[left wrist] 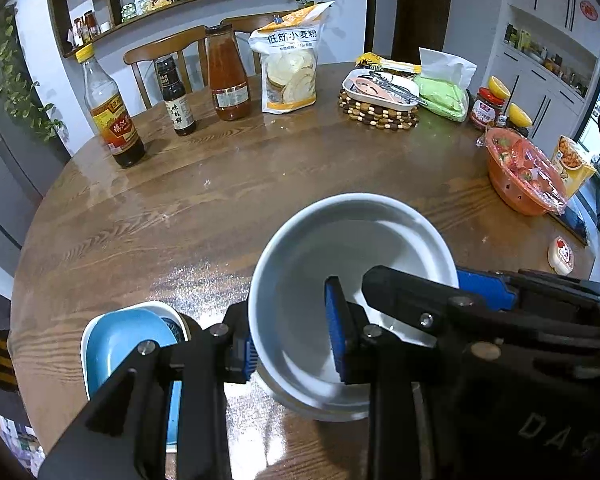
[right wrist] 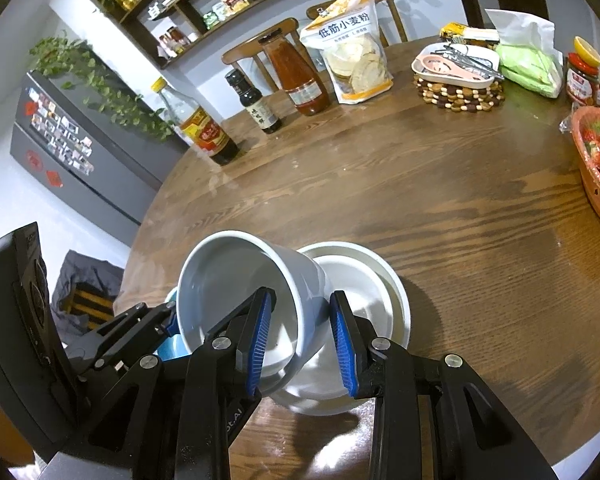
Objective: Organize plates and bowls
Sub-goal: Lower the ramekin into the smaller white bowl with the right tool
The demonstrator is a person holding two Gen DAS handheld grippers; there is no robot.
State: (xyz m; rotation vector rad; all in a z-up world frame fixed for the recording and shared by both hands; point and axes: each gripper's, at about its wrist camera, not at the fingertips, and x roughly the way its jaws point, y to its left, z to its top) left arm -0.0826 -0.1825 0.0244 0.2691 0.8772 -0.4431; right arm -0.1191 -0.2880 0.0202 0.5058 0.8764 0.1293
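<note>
Mid-stacking near the table's (right wrist: 460, 208) front edge: both grippers (left wrist: 292, 340) (right wrist: 300, 340) clamped narrowly on the tilted grey bowl's (right wrist: 236, 280) walls; next, lowering level into the white bowl (right wrist: 372, 280).

Tilted bowl (right wrist: 236, 292) sits over shallow dish (right wrist: 380, 280) on table (right wrist: 440, 208) near edge; square dish (left wrist: 128, 340) left; bottles (right wrist: 256, 100) behind.

Brightness: moderate indoor light, evenly spread.
Glare: pale sheen is seen on the bench (left wrist: 172, 216) near its front edge.
Shadows: a soft shadow is cast to the right of the white bowl (right wrist: 384, 280).
Distortion: strong fisheye bending; corners are blacked out.
Focus: the centre is sharp, the edges softened.
</note>
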